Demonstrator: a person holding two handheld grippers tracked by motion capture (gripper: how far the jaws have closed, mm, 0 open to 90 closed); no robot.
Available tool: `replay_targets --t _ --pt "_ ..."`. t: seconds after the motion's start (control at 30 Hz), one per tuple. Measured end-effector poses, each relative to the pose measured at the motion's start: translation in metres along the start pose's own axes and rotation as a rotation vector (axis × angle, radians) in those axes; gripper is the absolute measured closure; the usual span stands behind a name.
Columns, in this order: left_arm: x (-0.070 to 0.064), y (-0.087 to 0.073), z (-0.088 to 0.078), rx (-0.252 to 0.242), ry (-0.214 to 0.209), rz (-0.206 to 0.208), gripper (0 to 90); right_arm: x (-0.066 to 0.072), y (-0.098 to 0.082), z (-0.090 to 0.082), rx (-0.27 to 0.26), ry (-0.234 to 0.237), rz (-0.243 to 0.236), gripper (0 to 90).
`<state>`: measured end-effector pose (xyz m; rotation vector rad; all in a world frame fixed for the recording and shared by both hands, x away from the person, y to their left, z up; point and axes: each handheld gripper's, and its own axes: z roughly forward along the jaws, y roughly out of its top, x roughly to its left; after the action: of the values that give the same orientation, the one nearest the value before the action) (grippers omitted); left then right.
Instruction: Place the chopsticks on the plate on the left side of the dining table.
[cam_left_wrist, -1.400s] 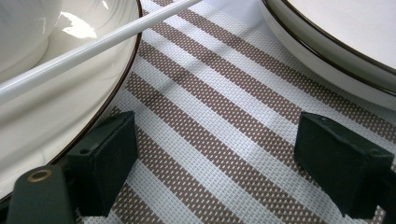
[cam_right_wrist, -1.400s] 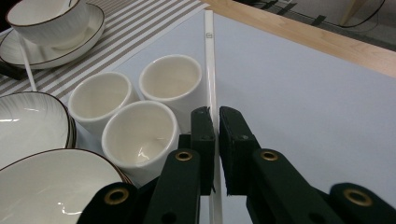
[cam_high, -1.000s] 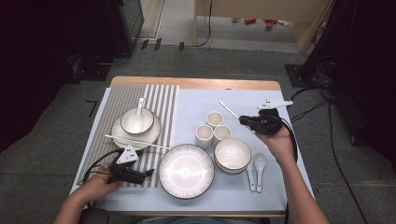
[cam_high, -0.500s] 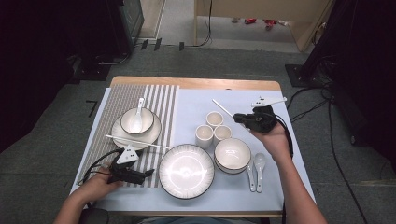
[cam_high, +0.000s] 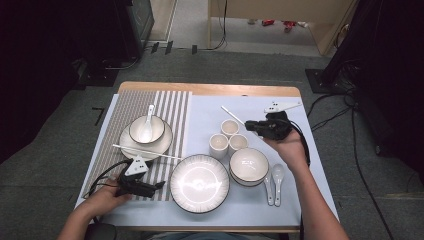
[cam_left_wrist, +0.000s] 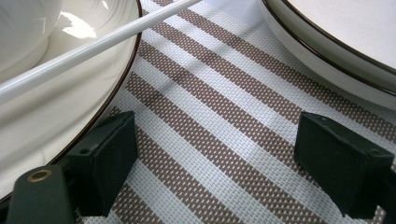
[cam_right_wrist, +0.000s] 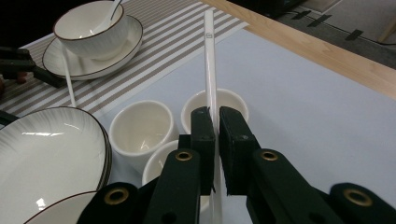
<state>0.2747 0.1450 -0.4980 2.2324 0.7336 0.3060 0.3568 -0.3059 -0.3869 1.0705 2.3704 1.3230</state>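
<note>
A slim white chopstick (cam_right_wrist: 208, 60) is clamped between the two black jaws of the right gripper (cam_high: 253, 124), which are closed on it near one end. It is a long, straight, glossy stick with a small grey mark printed near its far end. In the high view the chopstick (cam_high: 232, 113) is seen held above the pale blue mat (cam_high: 215, 107), toward the far right part of the table, slanting from the jaws toward the far left. In the right gripper view its free length is seen passing over the nearest of three small white cups (cam_right_wrist: 224, 100), pointing toward the far wooden edge; whether it touches that cup cannot be told.
</note>
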Motion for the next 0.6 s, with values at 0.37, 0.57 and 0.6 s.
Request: replay_targets --t 0.37,0.57,0.6 --pt "0.0 0.0 0.0 0.0 0.0 0.0 13.8 0.006 0.007 0.005 0.001 0.025 -0.019 85.1" --pt "0.0 0.0 0.0 0.0 0.0 0.0 13.8 0.009 0.01 0.009 0.0 0.037 -0.027 85.1" --pt "0.0 0.0 0.0 0.0 0.0 0.0 13.8 0.009 0.011 0.009 0.002 0.04 -0.03 85.1"
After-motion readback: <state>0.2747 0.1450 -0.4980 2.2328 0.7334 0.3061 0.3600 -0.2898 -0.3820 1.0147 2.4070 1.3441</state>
